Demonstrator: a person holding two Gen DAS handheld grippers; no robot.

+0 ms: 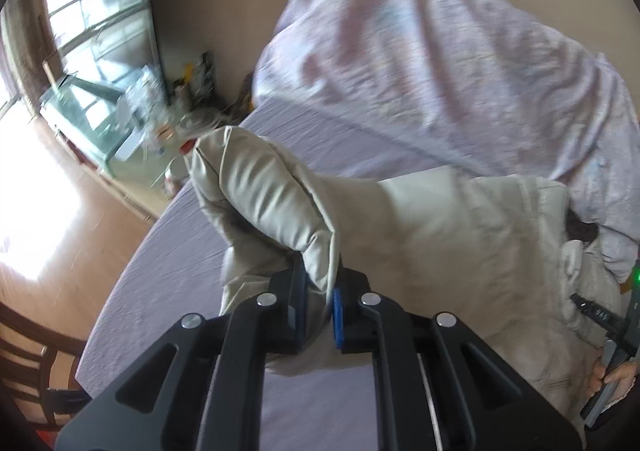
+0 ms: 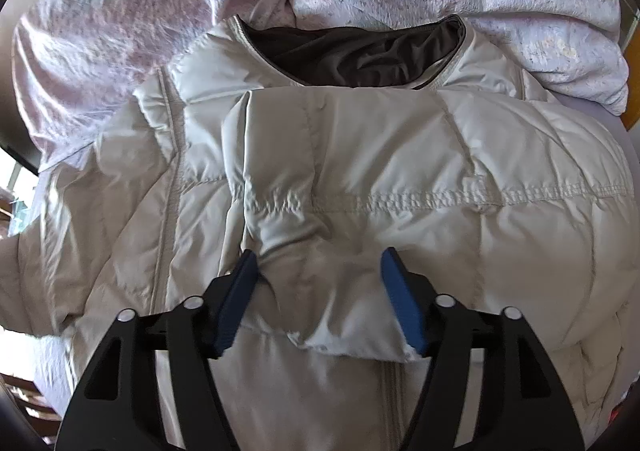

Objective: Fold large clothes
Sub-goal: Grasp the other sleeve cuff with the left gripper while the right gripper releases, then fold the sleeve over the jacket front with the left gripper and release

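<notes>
A cream puffy jacket [image 1: 440,243] lies on a lavender bed sheet [image 1: 160,271]. My left gripper [image 1: 320,279] is shut on a fold of the jacket's sleeve [image 1: 260,187], which hangs raised off the sheet. In the right wrist view the jacket [image 2: 500,155] lies front up, its dark-lined collar [image 2: 352,51] at the far side. The other sleeve [image 2: 280,139] is laid across the chest. My right gripper [image 2: 320,263] stands open over it, the sleeve's cuff end between the blue pads [image 2: 400,299], which do not pinch it.
A rumpled pink-and-white duvet [image 1: 420,51] is heaped beyond the jacket, right against its collar [image 2: 120,31]. The bed's edge drops to a wooden floor on the left. A glass table [image 1: 88,107] with clutter and a dark wooden chair [image 1: 24,351] stand there.
</notes>
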